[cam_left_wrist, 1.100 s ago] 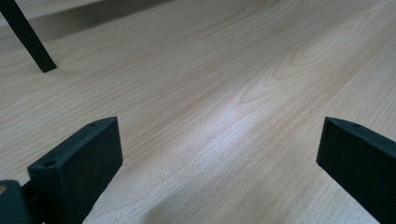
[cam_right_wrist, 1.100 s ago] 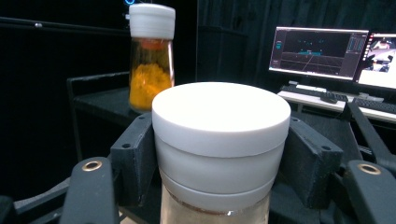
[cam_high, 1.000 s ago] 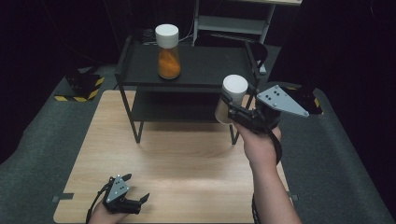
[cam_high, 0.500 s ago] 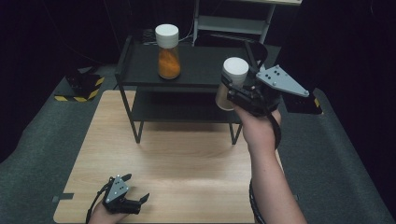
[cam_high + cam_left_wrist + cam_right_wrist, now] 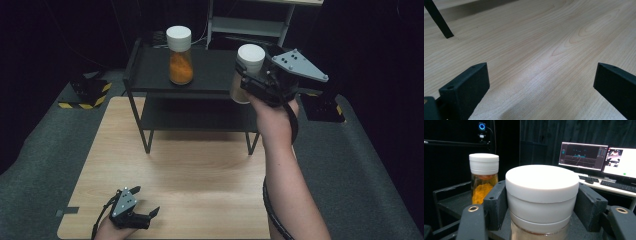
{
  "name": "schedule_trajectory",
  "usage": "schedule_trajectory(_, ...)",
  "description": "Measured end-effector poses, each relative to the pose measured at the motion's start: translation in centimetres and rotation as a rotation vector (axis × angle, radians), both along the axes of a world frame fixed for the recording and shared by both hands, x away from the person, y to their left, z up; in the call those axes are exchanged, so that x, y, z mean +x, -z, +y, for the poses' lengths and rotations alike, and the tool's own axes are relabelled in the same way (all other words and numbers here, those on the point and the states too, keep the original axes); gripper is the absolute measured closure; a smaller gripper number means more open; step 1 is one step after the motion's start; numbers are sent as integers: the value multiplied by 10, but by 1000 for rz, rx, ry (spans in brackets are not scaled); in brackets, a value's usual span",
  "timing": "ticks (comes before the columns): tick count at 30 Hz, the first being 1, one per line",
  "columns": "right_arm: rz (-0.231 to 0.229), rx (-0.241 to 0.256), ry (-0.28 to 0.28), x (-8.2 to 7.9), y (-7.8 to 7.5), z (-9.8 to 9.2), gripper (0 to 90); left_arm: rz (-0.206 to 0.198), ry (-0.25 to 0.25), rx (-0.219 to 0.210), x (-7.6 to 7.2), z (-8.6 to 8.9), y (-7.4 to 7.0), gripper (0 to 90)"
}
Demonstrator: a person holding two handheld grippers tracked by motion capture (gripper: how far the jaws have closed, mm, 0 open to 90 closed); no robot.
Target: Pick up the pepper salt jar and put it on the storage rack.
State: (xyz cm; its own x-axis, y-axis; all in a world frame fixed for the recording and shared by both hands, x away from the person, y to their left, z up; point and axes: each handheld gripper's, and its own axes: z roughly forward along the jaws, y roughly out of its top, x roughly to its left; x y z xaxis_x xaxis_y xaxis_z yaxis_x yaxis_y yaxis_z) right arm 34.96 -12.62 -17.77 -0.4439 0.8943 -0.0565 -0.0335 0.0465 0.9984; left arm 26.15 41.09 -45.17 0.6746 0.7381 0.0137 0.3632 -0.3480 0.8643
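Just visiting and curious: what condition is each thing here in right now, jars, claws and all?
Jar of orange powder: upright on the black shelf's top tier, white lid on.
Held jar: lidded, upright, lifted at the shelf's right end.
Right claw: shut on the held jar, just under its lid.
Left claw: open, holding nothing, low over the wooden table.
Monitors: on.

Both grippers are black, blocky tools with two flat, square-ended jaws, and small holes show near the jaw tips. The right gripper (image 5: 250, 82) carries a grey three-cornered plate dotted with dark screws, brass-coloured rings on its body, and a black cable along the bare, sleeveless forearm. The left gripper (image 5: 145, 212), near the table's front edge, has a smaller grey plate, seemingly with similar dots.
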Motion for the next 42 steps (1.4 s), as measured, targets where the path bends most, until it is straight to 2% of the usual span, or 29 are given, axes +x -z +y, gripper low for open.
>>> schedule_trajectory(7, -1, -6, 7, 11, -4, 7, 340, -4, 0, 8, -1, -1, 0, 5)
schedule_trajectory(12, 11, -22, 16, 20, -9, 13, 340, -3, -1, 1, -1, 0, 0, 5)
schedule_trajectory(20, 18, -19, 25, 37, -9, 22, 339, -1, -6, -4, 0, 2, 0, 5)
schedule_trajectory(24, 22, -31, 30, 46, -10, 27, 339, -12, 5, 18, -1, -1, 0, 5)
schedule_trajectory(28, 30, -1, 23, 55, -10, 26, 340, -19, 10, 35, -1, -3, -1, 5)
schedule_trajectory(42, 61, 3, 46, 76, -11, 32, 339, -22, 14, 35, -1, -3, -1, 5)
